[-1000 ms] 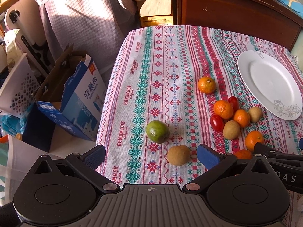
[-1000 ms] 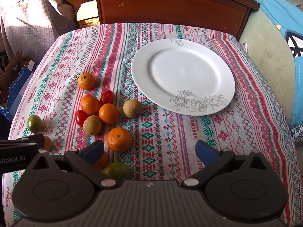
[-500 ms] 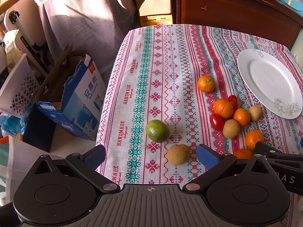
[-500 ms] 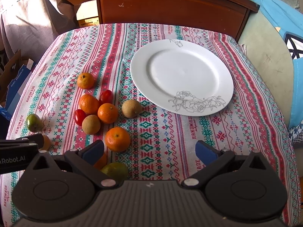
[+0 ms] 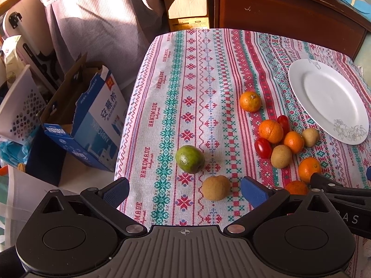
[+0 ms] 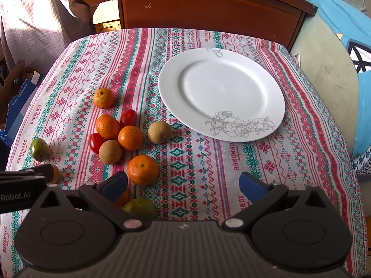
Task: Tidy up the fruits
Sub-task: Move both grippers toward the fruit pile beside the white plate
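Several fruits lie on a patterned tablecloth (image 5: pixel 190 74). In the left wrist view a green fruit (image 5: pixel 189 159) and a tan round fruit (image 5: pixel 216 187) sit just ahead of my open left gripper (image 5: pixel 184 188), with the tan one nearest its right finger. A cluster of oranges (image 6: pixel 130 137), cherry tomatoes (image 6: pixel 96 142) and tan fruits (image 6: pixel 160 132) lies left of the empty white plate (image 6: pixel 221 93). My right gripper (image 6: pixel 183 185) is open above bare cloth, an orange (image 6: pixel 142 169) just beyond its left finger. Another green fruit (image 6: pixel 139 208) and an orange are partly hidden under that finger.
A dark wooden headboard (image 6: pixel 208 7) stands behind the table. Left of the table are an open blue-and-white carton (image 5: pixel 88 118), a white perforated basket (image 5: pixel 18 106) and draped checked cloth (image 5: pixel 97 16). A cardboard box (image 5: pixel 187 11) sits at the back. A blue cushion (image 6: pixel 347 37) lies on the right.
Both grippers have shifted only slightly, the scene drifting a little in each view. Both stay open, and no fruit has moved.
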Demonstrator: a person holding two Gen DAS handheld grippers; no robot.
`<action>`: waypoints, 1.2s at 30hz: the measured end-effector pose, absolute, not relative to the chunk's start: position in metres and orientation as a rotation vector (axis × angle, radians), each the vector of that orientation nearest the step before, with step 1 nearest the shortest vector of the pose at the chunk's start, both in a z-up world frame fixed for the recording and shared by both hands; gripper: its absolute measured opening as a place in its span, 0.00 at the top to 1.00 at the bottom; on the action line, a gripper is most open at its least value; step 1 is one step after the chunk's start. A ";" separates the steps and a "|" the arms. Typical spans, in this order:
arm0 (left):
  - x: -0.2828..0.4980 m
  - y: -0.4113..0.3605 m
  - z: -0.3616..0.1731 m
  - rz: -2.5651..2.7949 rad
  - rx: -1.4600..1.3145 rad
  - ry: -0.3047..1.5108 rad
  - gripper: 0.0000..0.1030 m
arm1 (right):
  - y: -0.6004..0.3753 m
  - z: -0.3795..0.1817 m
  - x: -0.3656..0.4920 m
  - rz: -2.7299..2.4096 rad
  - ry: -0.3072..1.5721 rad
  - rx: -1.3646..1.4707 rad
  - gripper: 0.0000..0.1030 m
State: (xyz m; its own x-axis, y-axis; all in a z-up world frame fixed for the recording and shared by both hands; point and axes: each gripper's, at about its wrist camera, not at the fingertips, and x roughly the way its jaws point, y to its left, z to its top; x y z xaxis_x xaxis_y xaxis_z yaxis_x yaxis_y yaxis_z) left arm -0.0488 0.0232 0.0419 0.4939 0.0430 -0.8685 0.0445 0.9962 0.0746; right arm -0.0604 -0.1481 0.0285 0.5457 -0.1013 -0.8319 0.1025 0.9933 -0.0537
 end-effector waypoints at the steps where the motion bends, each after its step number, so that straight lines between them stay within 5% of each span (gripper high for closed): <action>1: -0.049 0.023 0.042 0.000 0.090 1.054 0.01 | -0.148 0.029 -0.060 -0.121 0.986 0.001 0.01; 28: -0.061 0.046 0.042 -0.091 0.015 1.003 0.01 | -0.177 0.033 -0.092 0.035 0.872 0.105 0.03; 36: -0.080 0.053 0.030 -0.106 -0.010 1.011 0.02 | -0.165 0.022 -0.117 0.129 0.866 0.075 0.13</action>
State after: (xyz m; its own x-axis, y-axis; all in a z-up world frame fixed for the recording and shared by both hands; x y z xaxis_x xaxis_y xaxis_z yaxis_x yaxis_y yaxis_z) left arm -0.0799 0.0531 0.0302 0.5264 -0.0931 -0.8452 0.0841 0.9948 -0.0572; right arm -0.1166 -0.1651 0.0220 0.6404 0.1437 -0.7545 -0.0828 0.9895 0.1181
